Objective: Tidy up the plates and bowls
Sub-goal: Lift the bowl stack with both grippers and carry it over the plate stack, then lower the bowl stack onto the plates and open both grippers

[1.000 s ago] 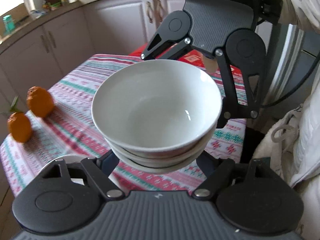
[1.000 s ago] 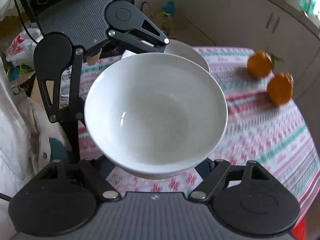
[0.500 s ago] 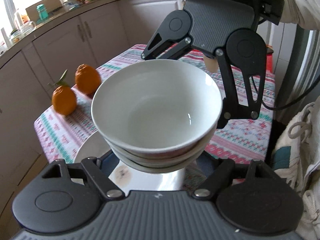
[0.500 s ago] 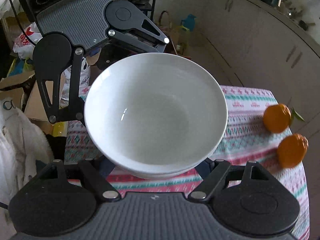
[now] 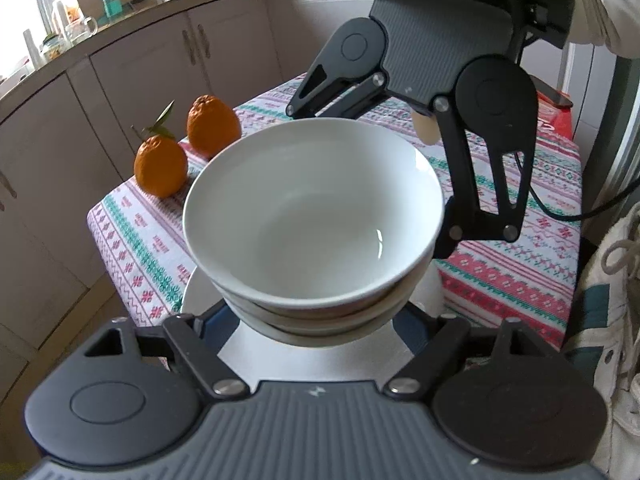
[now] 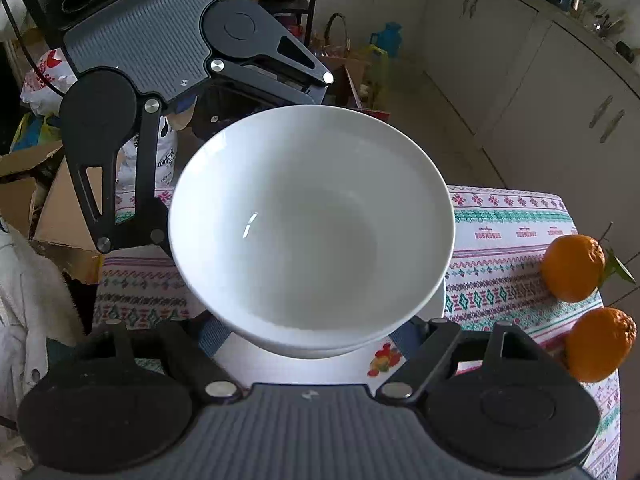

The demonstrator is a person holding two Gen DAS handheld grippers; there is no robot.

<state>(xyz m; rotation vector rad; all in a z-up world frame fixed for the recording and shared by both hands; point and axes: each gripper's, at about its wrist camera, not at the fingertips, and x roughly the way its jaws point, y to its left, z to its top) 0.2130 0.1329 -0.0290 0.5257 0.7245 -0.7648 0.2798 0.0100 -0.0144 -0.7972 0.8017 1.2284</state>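
Stack of bowls carried by both grippers above a plate, not yet set down.

The table (image 5: 520, 208), covered with a patterned cloth, carries a white plate (image 5: 320, 364) near its front edge; in the right wrist view the plate has a small fruit picture on its rim. Above the plate is a stack of white bowls (image 5: 316, 224), so the nesting of bowls seems already done. The left gripper (image 5: 316, 332) is clamped on one side of the stack and the right gripper (image 6: 316, 340) on the opposite side, both closed on the lower bowls. I judge that lowering the stack onto the plate and letting go is what remains. Two oranges (image 5: 184, 148) lie at the table's far corner, well apart from the plate.
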